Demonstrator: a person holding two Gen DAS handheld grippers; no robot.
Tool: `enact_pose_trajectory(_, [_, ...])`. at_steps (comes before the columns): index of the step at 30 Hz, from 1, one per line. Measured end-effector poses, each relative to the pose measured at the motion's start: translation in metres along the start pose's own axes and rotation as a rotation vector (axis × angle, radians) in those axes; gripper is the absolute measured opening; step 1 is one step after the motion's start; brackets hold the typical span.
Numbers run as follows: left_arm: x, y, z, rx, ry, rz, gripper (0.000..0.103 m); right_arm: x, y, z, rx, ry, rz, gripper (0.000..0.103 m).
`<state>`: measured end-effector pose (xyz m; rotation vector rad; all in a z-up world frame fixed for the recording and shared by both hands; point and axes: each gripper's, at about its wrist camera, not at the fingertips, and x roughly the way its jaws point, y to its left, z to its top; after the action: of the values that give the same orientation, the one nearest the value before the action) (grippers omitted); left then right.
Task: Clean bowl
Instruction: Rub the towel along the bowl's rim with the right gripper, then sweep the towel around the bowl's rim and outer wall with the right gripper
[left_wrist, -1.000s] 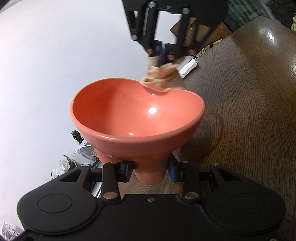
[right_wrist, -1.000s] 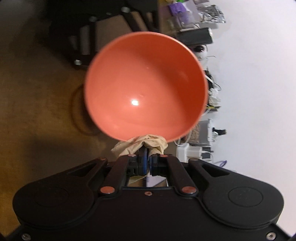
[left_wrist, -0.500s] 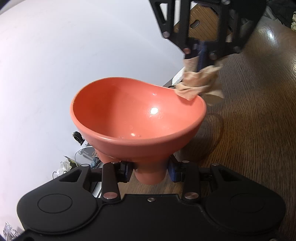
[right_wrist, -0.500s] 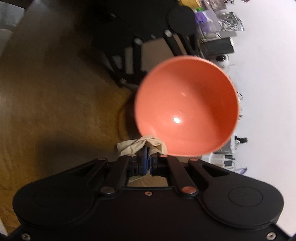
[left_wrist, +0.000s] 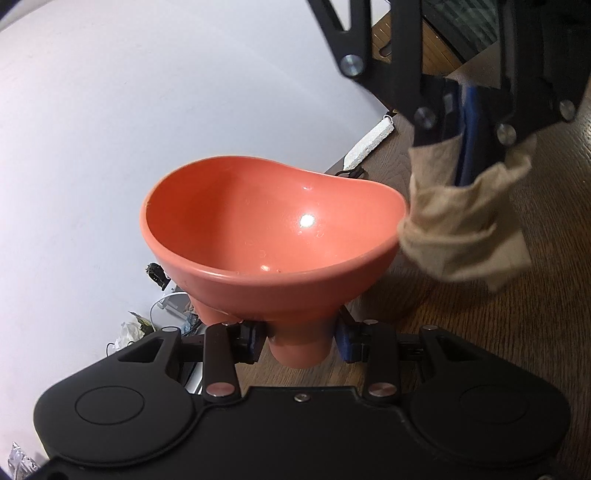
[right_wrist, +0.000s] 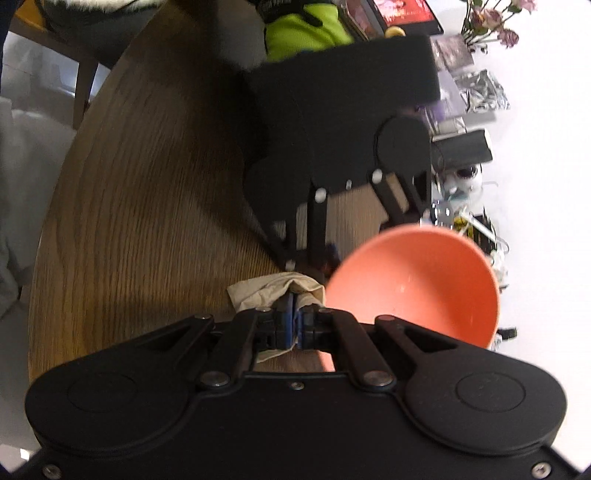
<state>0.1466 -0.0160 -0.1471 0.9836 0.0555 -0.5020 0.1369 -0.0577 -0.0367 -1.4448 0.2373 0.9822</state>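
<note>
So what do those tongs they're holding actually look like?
Both tongs, left and right, look alike: a wide matte black body with a round raised disc on each side, black linkage bars pinned by silver rivets, and blue pads on the fingertips.

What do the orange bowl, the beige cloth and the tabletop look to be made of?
Bowl: smooth and glossy with sharp highlights, plastic or glazed ceramic, cannot tell which. Cloth: soft matte fabric, crumpled into folds. Tabletop: wood or wood veneer, with visible grain and a light sheen.
</note>
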Motion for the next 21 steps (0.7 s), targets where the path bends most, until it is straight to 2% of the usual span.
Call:
enact_pose_trajectory(5, [-0.007,-0.005,0.004,0.000,0.000,0.000,0.037,-0.006,-0.012,0.009,-0.008,-0.045,-0.016,0.001])
enact_pose_trajectory(21, [-0.033,-0.027,0.021,0.000,0.001,0.000,0.037,-0.002,-0.059,0.025,0.012,-0.120,-0.168,0.001])
